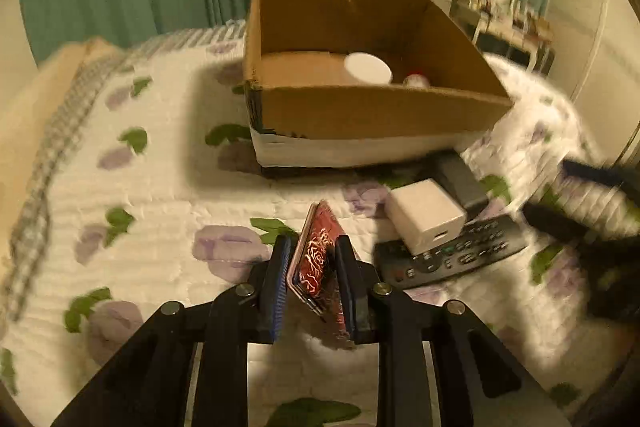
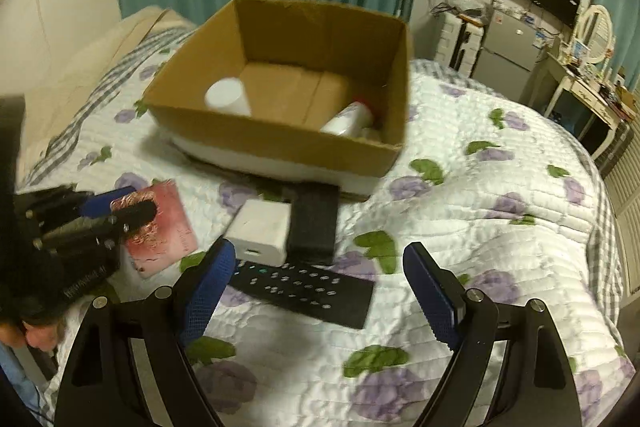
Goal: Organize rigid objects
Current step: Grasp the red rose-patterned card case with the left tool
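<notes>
A: Our left tongs [image 1: 312,279] are clamped on the red patterned card case [image 1: 320,267], which stands on edge between the pads, its far corner tilted up ahead of the tips.

B: And our right tongs [image 2: 316,287] stand wide apart with nothing in them, hovering over the quilted bed [image 2: 480,187]. Just beyond their tips lies the black remote [image 2: 304,291]; the white charger block [image 2: 262,231] sits ahead of the left pad, touching a dark flat box [image 2: 312,223].

A: From the left tongs, the cardboard box [image 1: 372,115] is straight ahead and well apart, across the bedding. A white round lid [image 1: 367,67] and a small bottle already lie inside it.

B: So we judge the step in hand to be carrying the case over the near wall and into the box.

A: To do it well, we think we should lift high enough to clear that front rim, since the case hangs below the pads. The grip looks a little skewed, so a smooth, slow carry seems wise.

B: We would also aim for the bare floor of the box left of the lid, and part the pads only once the case is low inside, so it does not bounce out.

A: Meanwhile our right tongs can stay clear of the path, ready for the charger or remote.
</notes>
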A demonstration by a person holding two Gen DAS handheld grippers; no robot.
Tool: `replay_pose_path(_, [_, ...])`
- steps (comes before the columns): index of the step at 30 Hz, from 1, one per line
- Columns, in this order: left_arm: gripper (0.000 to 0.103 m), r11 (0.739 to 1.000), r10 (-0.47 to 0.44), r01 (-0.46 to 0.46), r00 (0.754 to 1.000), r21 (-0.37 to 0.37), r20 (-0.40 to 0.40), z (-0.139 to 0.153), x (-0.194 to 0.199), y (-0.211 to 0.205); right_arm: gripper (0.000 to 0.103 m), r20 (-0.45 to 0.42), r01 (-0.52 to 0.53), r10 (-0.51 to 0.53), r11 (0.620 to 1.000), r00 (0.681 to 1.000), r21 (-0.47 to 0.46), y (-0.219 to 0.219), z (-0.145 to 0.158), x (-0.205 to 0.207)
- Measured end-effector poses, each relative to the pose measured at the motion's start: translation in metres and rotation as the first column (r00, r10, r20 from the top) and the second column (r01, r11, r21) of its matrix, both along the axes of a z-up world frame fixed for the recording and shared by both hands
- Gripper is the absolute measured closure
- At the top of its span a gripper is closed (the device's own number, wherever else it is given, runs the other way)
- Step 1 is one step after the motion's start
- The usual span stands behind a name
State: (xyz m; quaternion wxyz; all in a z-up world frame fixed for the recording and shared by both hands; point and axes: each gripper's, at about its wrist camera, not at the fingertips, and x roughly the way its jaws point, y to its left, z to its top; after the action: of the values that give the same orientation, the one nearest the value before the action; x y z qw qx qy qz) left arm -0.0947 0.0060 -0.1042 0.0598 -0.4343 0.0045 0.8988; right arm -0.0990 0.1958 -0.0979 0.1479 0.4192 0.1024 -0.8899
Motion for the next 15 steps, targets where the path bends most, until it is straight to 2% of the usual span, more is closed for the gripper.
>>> replay_pose_path(3, [0.08,1.0,0.014,-0.012,0.998,-0.017,0.064,-0.016,-0.008,-0.006,0.017,0.023,-0.031,0.031,0.999,0.999,0.027,-0.017,-0.011,-0.001])
replay_pose_path(6, [0.08,1.0,0.011,-0.011,0.998,-0.002,0.065,-0.018,-0.007,-0.007,0.017,0.038,-0.046,0.044,0.997,0.998,0.055,-0.028,-0.02,-0.001])
replay_pose_path(10, [0.061,1.0,0.007,-0.009,0.996,0.026,0.094,-0.023,-0.012,-0.011,0.017,0.04,-0.032,0.029,0.997,0.999,0.067,-0.027,-0.023,-0.002])
replay_pose_path(15, [0.056,1.0,-0.012,0.014,0.996,-0.023,0.087,-0.025,-0.008,-0.002,0.017,0.053,-0.029,0.026,0.998,0.998,0.054,-0.024,-0.024,-0.003])
